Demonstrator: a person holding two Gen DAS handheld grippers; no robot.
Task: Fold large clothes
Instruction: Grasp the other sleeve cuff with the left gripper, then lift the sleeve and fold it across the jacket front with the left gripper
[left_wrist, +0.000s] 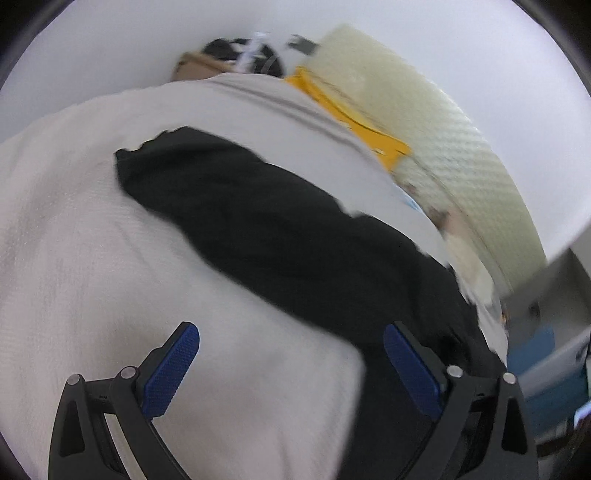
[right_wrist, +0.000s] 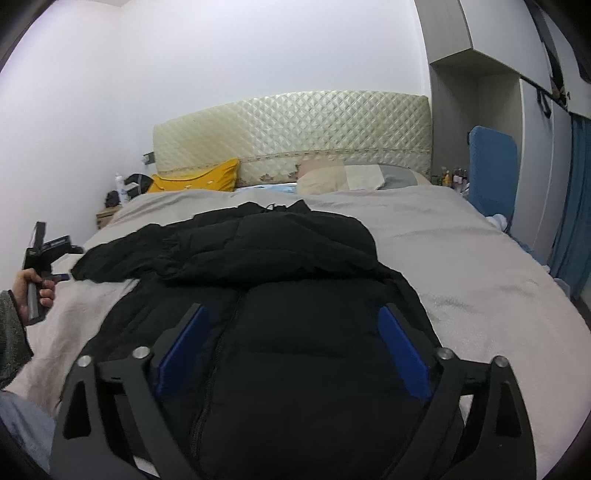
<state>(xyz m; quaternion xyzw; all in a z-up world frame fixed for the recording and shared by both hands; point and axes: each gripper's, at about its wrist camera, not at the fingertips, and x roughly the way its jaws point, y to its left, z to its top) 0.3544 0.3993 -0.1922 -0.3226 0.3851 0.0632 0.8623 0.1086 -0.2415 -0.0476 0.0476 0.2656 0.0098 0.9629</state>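
Note:
A black puffer jacket (right_wrist: 295, 258) lies spread on the bed's grey cover (right_wrist: 461, 258), zipper up, one sleeve stretched out to the left. My right gripper (right_wrist: 291, 314) is open and empty, hovering over the jacket's lower front. In the left wrist view, which is blurred and tilted, the jacket (left_wrist: 277, 221) runs diagonally across the cover (left_wrist: 92, 240). My left gripper (left_wrist: 291, 332) is open and empty, its fingers above the cover and the jacket's near edge. The left gripper also shows in the right wrist view (right_wrist: 61, 277), held in a hand just left of the sleeve end.
A quilted cream headboard (right_wrist: 295, 133) stands at the far end with a yellow pillow (right_wrist: 199, 179) and a beige pillow (right_wrist: 351, 177). A nightstand (right_wrist: 107, 216) with items is at the far left. A blue chair (right_wrist: 491, 170) and cabinets are on the right.

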